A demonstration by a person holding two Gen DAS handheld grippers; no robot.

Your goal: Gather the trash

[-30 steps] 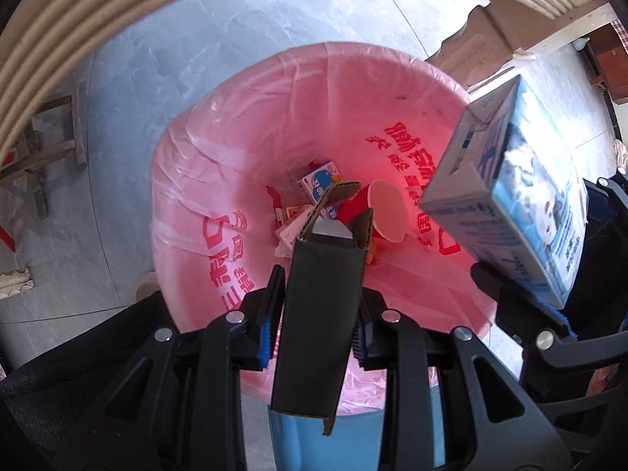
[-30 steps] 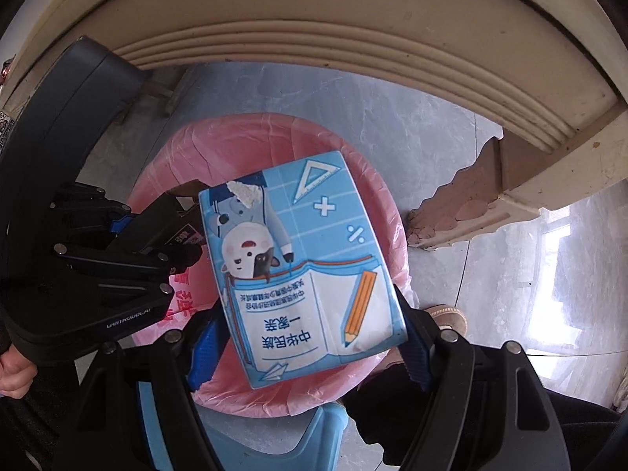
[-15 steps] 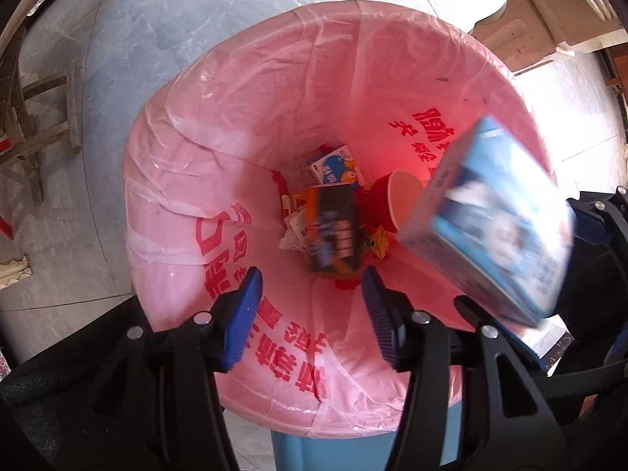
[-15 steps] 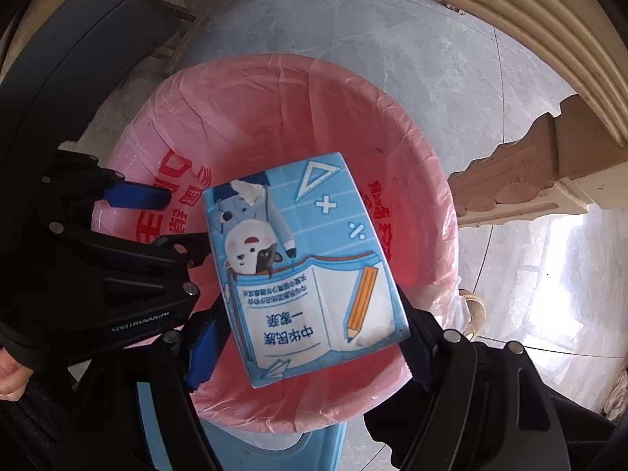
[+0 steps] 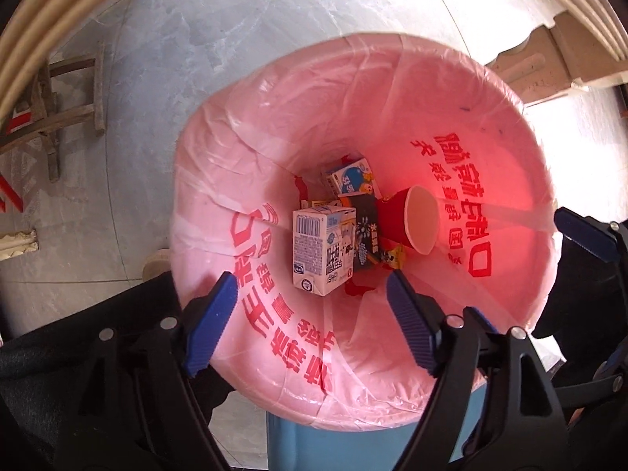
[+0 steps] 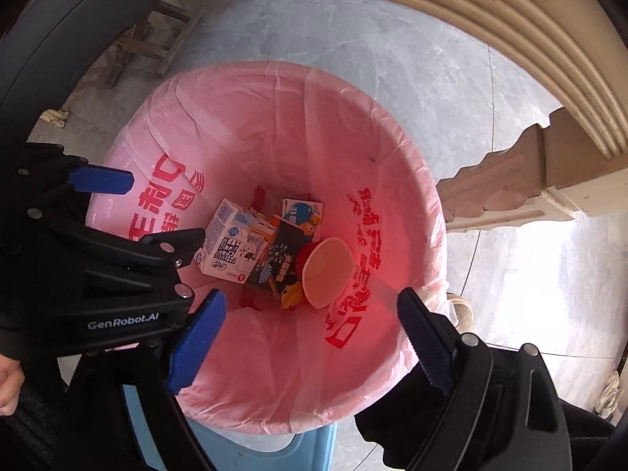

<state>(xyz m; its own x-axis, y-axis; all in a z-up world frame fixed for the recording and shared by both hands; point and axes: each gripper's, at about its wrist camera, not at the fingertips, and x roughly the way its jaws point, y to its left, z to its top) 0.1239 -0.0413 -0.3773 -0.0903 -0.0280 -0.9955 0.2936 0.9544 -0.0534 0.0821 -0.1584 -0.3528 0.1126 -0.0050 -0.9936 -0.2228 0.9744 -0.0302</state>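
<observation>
Lying binned now: carton (image 5: 322, 248), box (image 5: 364, 235).

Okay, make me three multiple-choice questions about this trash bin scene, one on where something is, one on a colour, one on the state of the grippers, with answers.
1. Where does the red paper cup lie?
A. on the floor beside the bin
B. at the bottom of the bin, beside the dark carton
C. in the left gripper

2. What colour is the bin liner?
A. pink with red print
B. black
C. plain white

3. How do the left gripper and right gripper stand?
A. both shut on cartons
B. one holds the cup
C. both open and empty

Answers: 1 B, the cup rests on its side among the cartons, next to the white milk carton pile. 2 A, red characters run round the pink plastic. 3 C, nothing sits between either pair of blue pads; both have just been opening.
</observation>
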